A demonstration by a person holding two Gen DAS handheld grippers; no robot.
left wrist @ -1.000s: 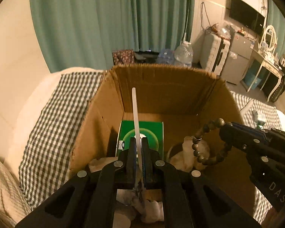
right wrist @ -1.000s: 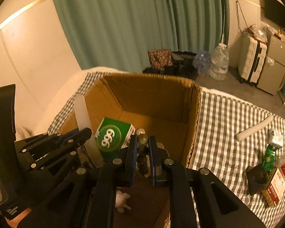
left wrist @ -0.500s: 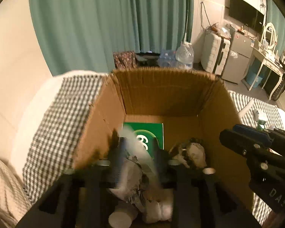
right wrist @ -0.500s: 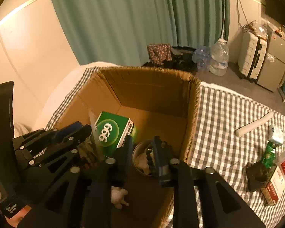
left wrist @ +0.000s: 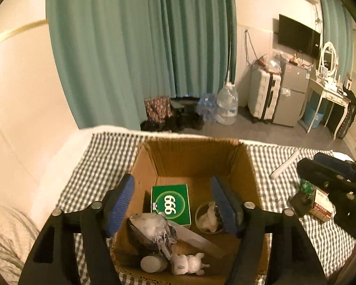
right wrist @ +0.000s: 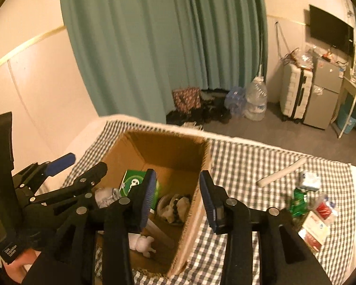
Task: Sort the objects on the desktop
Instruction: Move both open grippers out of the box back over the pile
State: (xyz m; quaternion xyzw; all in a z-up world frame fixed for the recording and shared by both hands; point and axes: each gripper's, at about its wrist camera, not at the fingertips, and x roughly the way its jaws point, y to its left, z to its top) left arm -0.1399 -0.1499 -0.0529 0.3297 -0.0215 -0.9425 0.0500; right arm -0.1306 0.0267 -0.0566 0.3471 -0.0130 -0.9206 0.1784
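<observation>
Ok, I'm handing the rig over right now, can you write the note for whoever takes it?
Left tool: open, empty, above the cardboard box.
Right tool: open, empty, over the box's right wall.
In the box: green 999 carton, small bowl with beads, white figurine, crumpled packet, flat white strip.
Left on the checked cloth: white tube, green bottle, the packets by it.
Next, probably: the right tool goes for those.
</observation>
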